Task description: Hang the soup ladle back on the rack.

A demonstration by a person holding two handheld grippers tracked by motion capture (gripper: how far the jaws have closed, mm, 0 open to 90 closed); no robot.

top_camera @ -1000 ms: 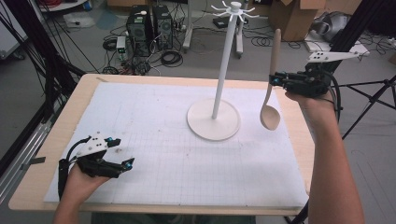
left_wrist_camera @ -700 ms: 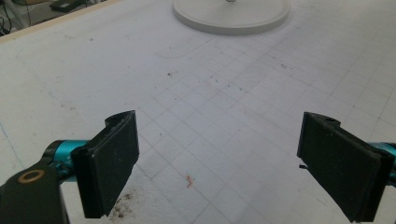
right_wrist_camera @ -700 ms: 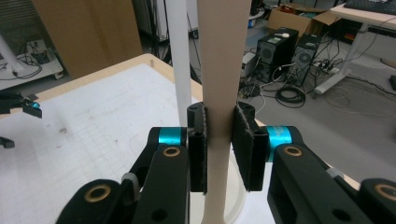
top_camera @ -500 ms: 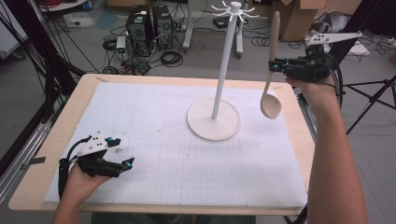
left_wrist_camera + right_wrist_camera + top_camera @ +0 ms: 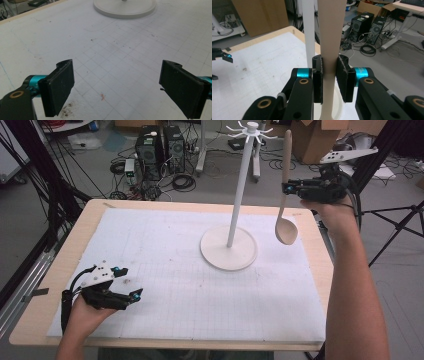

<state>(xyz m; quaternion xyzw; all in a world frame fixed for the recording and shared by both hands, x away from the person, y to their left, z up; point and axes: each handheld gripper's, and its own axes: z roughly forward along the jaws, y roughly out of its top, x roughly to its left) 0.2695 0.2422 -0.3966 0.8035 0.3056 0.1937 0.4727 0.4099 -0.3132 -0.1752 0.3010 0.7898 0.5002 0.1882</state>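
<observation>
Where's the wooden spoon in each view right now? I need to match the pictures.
High view: wooden spoon upper right, upright, bowl down.
Left gripper view: no spoon in it.
Right gripper view: handle at centre, clamped.
Shared landmark: white stand.

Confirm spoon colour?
Pale beige, plain wood, no pattern: the spoon shows best in the high view.

Even, bright overhead light is seen; only soft shadows are cast on the bench (image 5: 165, 220). Slight softness is noticed in the close gripper views.
</observation>
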